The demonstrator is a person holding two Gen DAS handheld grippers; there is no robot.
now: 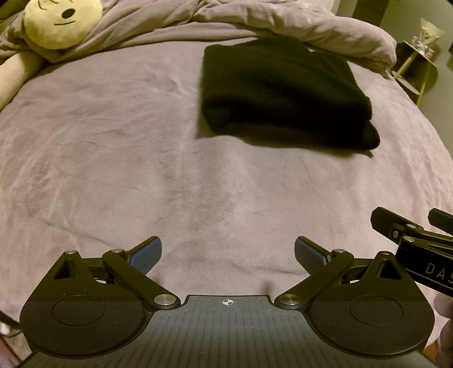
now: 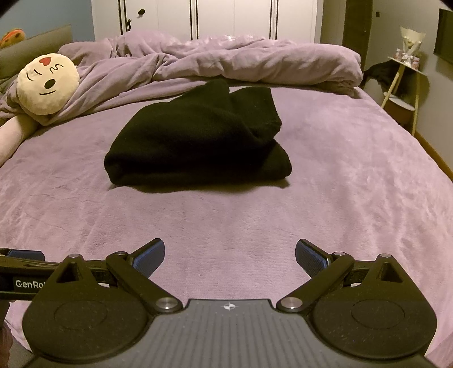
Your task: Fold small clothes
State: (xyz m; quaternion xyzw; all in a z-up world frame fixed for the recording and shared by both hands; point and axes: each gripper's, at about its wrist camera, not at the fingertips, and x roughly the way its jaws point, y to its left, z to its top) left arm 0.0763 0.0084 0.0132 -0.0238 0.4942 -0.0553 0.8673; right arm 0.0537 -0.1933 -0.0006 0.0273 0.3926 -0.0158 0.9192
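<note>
A black knitted garment (image 1: 283,93) lies folded in a thick bundle on the purple bed sheet (image 1: 113,169); it also shows in the right wrist view (image 2: 198,141), ahead and slightly left. My left gripper (image 1: 228,254) is open and empty, well short of the garment, which lies ahead to its right. My right gripper (image 2: 230,257) is open and empty, near the bed's front edge. The right gripper's fingers (image 1: 396,226) show at the right edge of the left wrist view. The left gripper's finger (image 2: 22,254) shows at the left edge of the right wrist view.
A round cream plush face (image 2: 46,85) rests at the back left. A bunched purple duvet (image 2: 240,59) lies along the back of the bed. A small side table (image 2: 407,73) stands to the right of the bed. White wardrobe doors (image 2: 226,19) stand behind.
</note>
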